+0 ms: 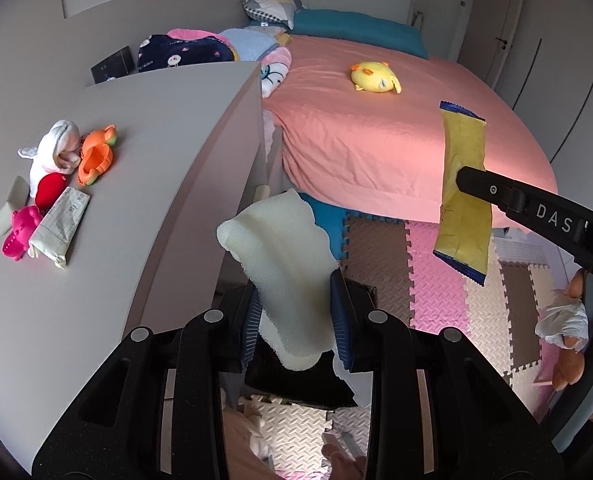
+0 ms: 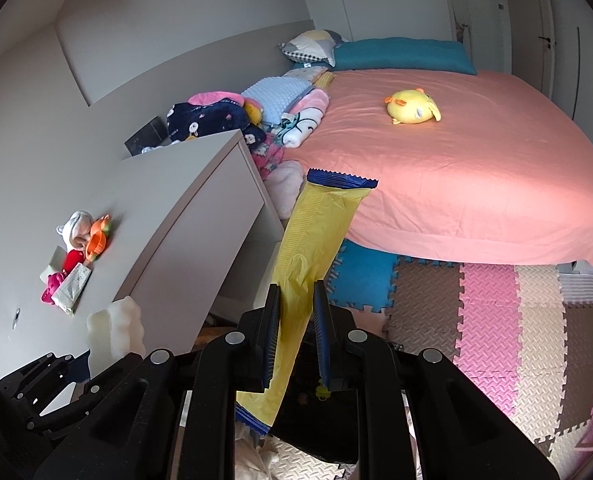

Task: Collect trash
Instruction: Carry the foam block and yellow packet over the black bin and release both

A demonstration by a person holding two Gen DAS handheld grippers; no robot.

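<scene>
Holding one piece of trash in each of the tongs, the collection appears partly done. The left tongs point(image 1: 296, 320) are closed on a torn piece of pale foam point(image 1: 280, 248), which rises ahead between the pads. The right tongs point(image 2: 294, 336) pinch a yellow wrapper with blue ends point(image 2: 316, 240) near its middle. Left of both tongs, on the desk point(image 1: 144, 160), a crumpled paper packet point(image 1: 58, 226) and a small foam scrap point(image 1: 10, 204) remain among toys. A dark bin point(image 1: 296, 384), apparently, lies below the tongs.
</scene>
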